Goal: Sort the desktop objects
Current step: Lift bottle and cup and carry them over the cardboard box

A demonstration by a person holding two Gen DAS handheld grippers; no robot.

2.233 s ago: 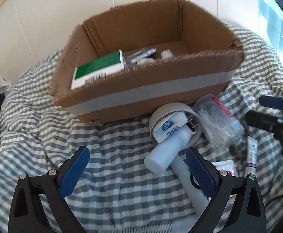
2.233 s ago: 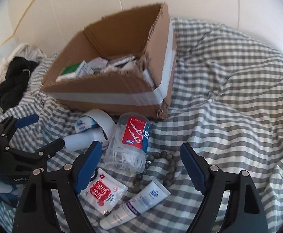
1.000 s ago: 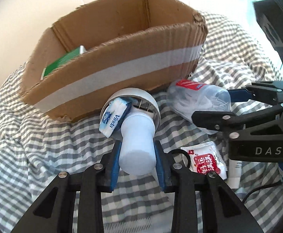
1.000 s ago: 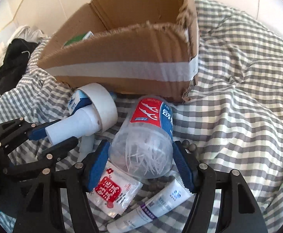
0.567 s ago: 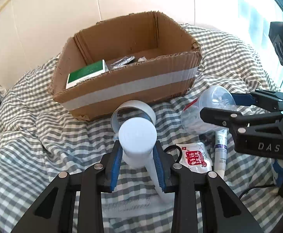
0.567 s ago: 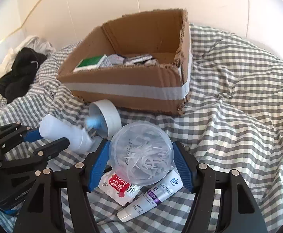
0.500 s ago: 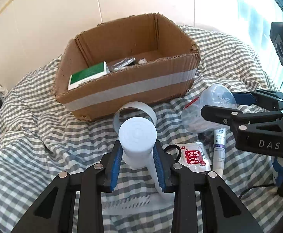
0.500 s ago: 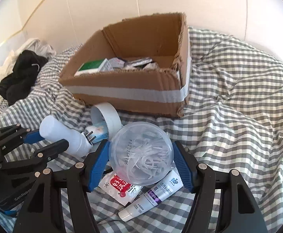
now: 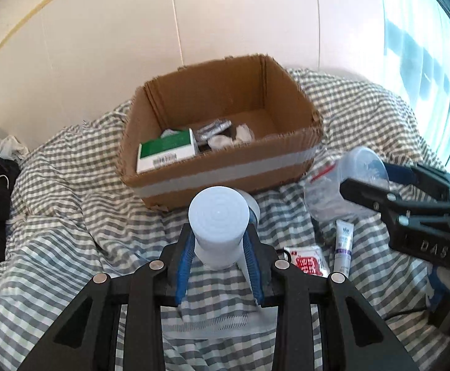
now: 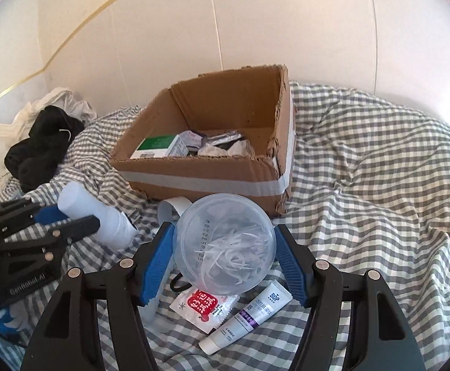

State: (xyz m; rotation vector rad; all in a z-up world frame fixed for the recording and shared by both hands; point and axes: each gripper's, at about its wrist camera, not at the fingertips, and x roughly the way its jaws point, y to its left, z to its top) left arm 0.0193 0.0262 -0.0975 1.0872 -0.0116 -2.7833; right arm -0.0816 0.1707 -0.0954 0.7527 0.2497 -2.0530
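The box (image 9: pixel 221 142) sits open-topped ahead of both grippers, past the jar (image 10: pixel 225 249) and the bottle (image 9: pixel 218 225). The right gripper (image 10: pixel 225 256) clamps the jar, base toward its camera, short of the box's front right corner. The left gripper (image 9: pixel 218 247) pinches the bottle, long axis probably pointing at the box's front wall; neither looks clearly nearer.

The box (image 9: pixel 225 167) is rough brown corrugated cardboard with torn edges and a smooth grey tape band. The checked cloth (image 10: pixel 364 185) is soft and creased. The bottle (image 9: pixel 218 228) is matt white plastic; the jar (image 10: pixel 225 247) is clear glossy plastic.
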